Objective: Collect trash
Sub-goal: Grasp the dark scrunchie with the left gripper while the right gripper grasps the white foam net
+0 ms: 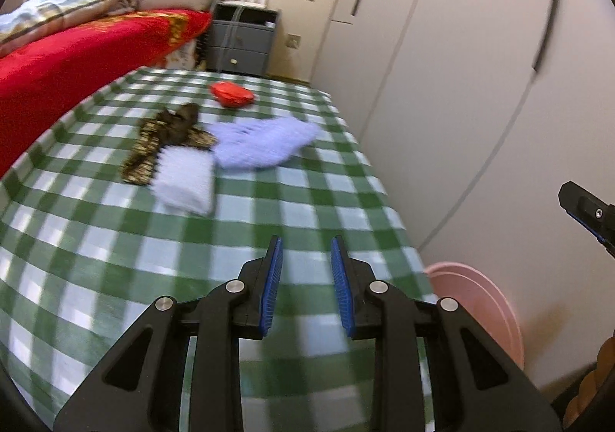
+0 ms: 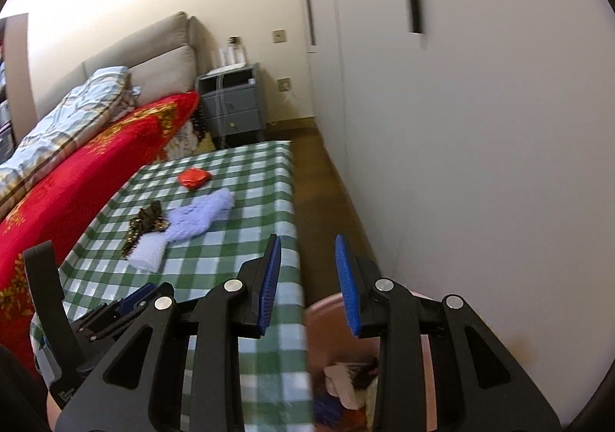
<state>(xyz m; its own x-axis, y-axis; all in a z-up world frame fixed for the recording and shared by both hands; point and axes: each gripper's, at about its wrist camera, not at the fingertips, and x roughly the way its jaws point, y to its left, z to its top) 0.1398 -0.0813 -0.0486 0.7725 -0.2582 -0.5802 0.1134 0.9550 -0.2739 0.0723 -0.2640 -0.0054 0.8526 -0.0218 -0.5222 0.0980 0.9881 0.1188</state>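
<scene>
On the green checked tablecloth lie a red wrapper, a dark patterned scrap, a white cloth piece and a lilac fluffy piece; all show in the right wrist view too, with the wrapper farthest. My left gripper is open and empty above the near tablecloth, short of the items. My right gripper is open and empty above a pink bin that holds several scraps.
The pink bin stands on the floor between the table's right edge and a white wardrobe. A bed with a red blanket runs along the left. A grey nightstand stands beyond the table.
</scene>
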